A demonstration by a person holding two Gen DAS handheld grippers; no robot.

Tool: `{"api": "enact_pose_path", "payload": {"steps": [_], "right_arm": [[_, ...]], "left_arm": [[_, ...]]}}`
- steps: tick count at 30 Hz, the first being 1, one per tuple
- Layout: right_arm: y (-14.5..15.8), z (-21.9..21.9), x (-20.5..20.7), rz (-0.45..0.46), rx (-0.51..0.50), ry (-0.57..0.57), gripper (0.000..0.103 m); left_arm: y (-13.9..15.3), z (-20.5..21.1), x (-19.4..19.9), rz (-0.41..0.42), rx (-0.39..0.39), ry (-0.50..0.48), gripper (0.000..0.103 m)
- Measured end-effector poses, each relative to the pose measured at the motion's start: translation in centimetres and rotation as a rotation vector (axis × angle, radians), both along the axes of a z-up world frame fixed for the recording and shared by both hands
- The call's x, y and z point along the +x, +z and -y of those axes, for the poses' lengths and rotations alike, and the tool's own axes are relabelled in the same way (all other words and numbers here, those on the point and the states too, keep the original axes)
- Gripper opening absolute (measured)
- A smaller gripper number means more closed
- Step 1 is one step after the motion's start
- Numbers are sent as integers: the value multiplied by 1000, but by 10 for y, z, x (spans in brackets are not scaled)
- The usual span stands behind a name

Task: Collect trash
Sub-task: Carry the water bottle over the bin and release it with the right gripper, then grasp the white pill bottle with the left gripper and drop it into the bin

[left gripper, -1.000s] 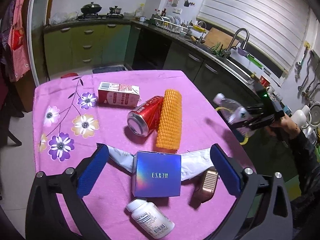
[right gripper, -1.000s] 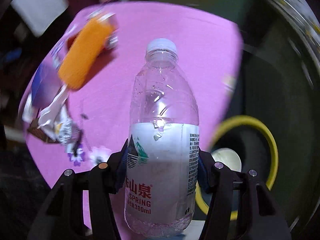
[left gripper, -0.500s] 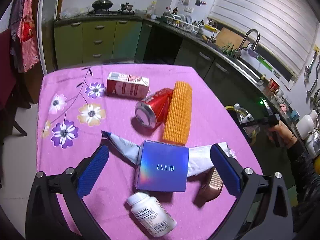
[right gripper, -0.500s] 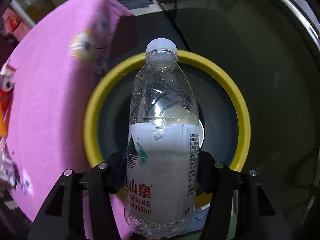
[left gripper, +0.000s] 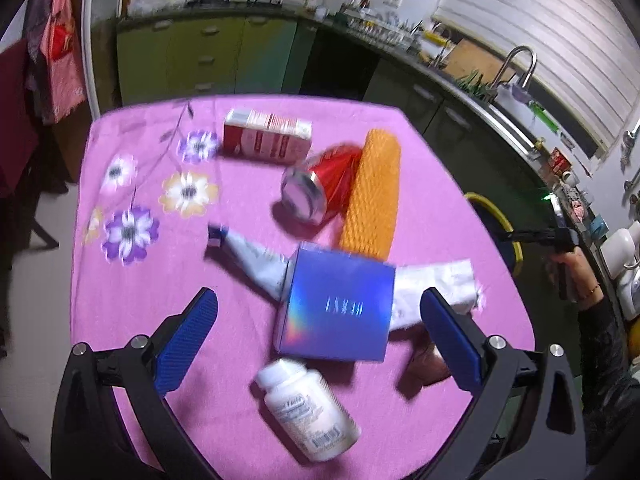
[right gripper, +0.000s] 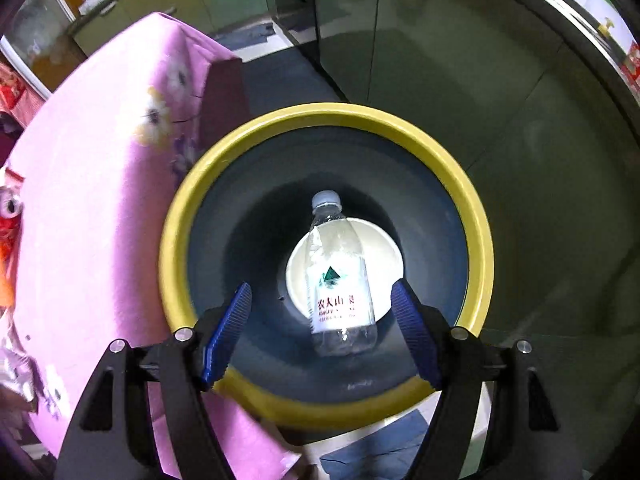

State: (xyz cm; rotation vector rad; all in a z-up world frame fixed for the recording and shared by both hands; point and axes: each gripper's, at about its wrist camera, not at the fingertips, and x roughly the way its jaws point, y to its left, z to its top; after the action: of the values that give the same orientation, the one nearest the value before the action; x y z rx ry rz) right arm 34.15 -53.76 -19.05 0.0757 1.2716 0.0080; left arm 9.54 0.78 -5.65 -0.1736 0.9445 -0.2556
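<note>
Right gripper (right gripper: 322,320): jaws just opened, spread wide, nothing gripped.
Bottle (right gripper: 338,280): released, seen inside the bin (right gripper: 476,216), cap at 12 o'clock; label shows a green triangle and red characters.
Left gripper (left gripper: 318,320): jaws parted, empty, held above the box (left gripper: 340,308); its lettering is blurred.

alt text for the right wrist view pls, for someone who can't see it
A clear plastic water bottle lies inside a dark bin with a yellow rim, over a white bowl, below the open blue-padded right gripper, whose jaws have just opened. A pink flowered tablecloth hangs at left.
</note>
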Motion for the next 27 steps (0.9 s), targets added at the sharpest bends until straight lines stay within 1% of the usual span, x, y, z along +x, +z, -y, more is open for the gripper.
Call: {"api": "enact_pose_path", "payload": {"steps": [2, 5, 7, 12, 15, 20, 22, 24, 26, 27], "right_arm": [[10, -5, -11, 10, 15, 15, 72], [17, -15, -17, 14, 21, 39, 72], [19, -25, -17, 22, 26, 62, 72], [32, -43, -18, 45, 30, 116, 73], [35, -54, -19, 51, 37, 149, 74], [30, -63, -22, 37, 41, 184, 74], [28, -63, -23, 31, 41, 185, 74], [28, -61, -25, 26, 41, 183, 74], [26, -60, -26, 25, 42, 181, 74], [26, -60, -26, 24, 41, 181, 74]], "left_arm": [[-11, 0, -1, -60, 0, 13, 96], [-26, 4, -5, -137, 11, 14, 96], [-33, 7, -10, -168, 20, 21, 96], [-53, 10, -21, -242, 14, 53, 96], [-62, 9, -24, -264, 20, 73, 96], [-68, 6, -22, -266, 11, 90, 95], [-70, 9, -21, -274, 18, 76, 91], [-71, 11, -20, -291, 13, 62, 71], [-75, 12, -18, -308, 21, 57, 65], [-76, 13, -18, -308, 25, 56, 64]]}}
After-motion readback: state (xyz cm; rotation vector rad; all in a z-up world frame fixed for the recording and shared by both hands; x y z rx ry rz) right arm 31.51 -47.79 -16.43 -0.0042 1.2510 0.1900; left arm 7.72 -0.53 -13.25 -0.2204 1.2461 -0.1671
